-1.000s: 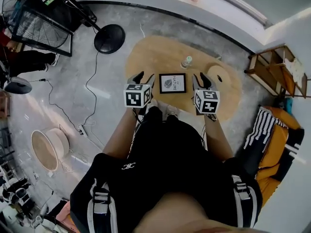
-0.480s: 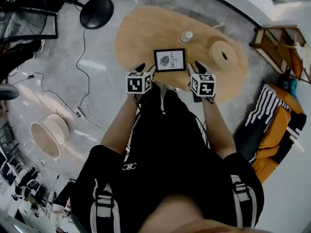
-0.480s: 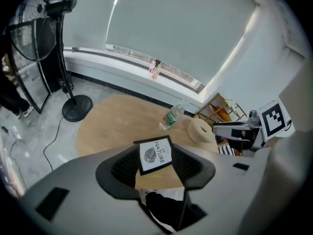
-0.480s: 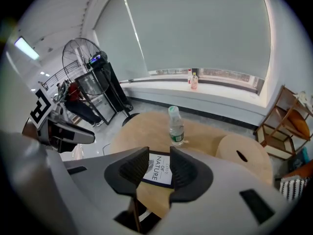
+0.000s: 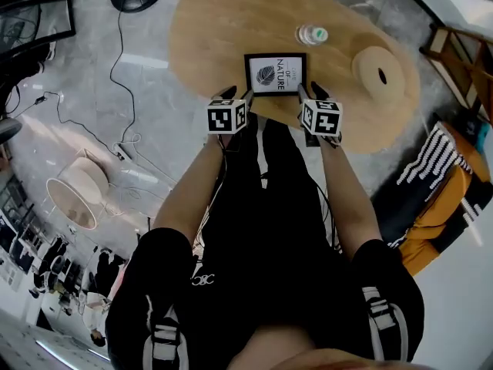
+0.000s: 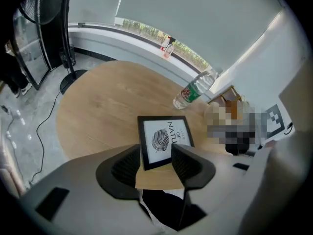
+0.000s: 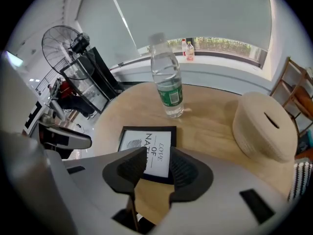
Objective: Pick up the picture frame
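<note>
Picture frame [image 5: 275, 73] lies flat, long axis crosswise, top leftward.

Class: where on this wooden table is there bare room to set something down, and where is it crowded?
Bare: the whole left part of the table, left of the picture frame and water bottle. A narrower gap lies between frame and round slotted container. Crowded: centre to right, around those three.
</note>
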{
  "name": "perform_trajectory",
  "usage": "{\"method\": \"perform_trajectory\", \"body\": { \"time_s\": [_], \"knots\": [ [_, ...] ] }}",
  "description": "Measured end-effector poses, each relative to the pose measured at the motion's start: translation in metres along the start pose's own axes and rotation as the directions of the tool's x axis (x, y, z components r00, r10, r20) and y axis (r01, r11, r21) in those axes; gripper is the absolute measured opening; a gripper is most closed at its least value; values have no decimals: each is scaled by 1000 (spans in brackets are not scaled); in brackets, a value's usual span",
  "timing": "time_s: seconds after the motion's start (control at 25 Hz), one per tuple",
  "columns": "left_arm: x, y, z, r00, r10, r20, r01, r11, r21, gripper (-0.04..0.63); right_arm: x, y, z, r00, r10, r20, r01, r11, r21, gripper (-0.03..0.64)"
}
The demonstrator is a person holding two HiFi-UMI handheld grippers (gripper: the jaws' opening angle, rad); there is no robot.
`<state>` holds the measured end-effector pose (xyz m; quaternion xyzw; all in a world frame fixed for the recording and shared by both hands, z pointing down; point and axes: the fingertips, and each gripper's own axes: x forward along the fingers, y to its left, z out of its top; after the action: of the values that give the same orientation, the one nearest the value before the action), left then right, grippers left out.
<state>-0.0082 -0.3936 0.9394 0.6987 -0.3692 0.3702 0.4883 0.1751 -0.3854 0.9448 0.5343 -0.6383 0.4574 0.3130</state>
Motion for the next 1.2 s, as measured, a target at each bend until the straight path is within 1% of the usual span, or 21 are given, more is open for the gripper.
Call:
{"method": "perform_trajectory", "body": {
  "time_s": [0.16, 0.32, 0.44, 0.52, 0.64, 0.72, 0.76, 0.84, 0.92, 1.0, 1.08, 1.2],
  "knots": [
    [45, 13, -4, 999, 20, -39, -19, 1000, 10, 210, 44, -19, -9, 999, -5, -38, 6, 1000, 11, 166],
    [82, 23, -1, 998, 22, -52, -22, 1000, 6, 210, 84, -41, -17, 996, -30, -80, 30, 1000, 5, 166],
    [100, 30, 1, 998, 32, -56, -32, 999, 5, 210, 100, -45, -19, 996, -19, -93, 22, 999, 29, 166],
    [109, 33, 2, 998, 37, -54, -38, 999, -19, 210, 107, -46, -20, 995, -12, -99, 15, 1000, 27, 163],
    [115, 38, 12, 999, 28, -38, -32, 995, -95, 209, 116, -45, -18, 994, -10, -108, 14, 999, 34, 155],
    [119, 40, 16, 999, 30, -44, -35, 993, -112, 191, 118, -46, -14, 994, -11, -109, 18, 998, 59, 152],
    [120, 40, 14, 998, 42, -55, -48, 994, -99, 159, 118, -47, -14, 994, -6, -108, 14, 997, 71, 151],
    [122, 40, 9, 993, 87, -77, -91, 995, -47, 92, 117, -48, -18, 994, 12, -113, -3, 997, 78, 142],
    [121, 39, 4, 989, 123, -87, -124, 992, 0, 91, 111, -49, -20, 993, 23, -119, -15, 997, 70, 125],
    [111, 35, 7, 988, 139, -72, -137, 990, 33, 89, 99, -47, -17, 994, 33, -107, -27, 998, 54, 109],
    [90, 29, 14, 990, 133, -36, -132, 990, 45, 86, 81, -38, -9, 996, 44, -80, -41, 998, 41, 96],
    [45, 23, 32, 993, 109, 34, -111, 993, 40, 83, 43, -14, 15, 999, 49, -24, -48, 999, 18, 92]
  ]
}}
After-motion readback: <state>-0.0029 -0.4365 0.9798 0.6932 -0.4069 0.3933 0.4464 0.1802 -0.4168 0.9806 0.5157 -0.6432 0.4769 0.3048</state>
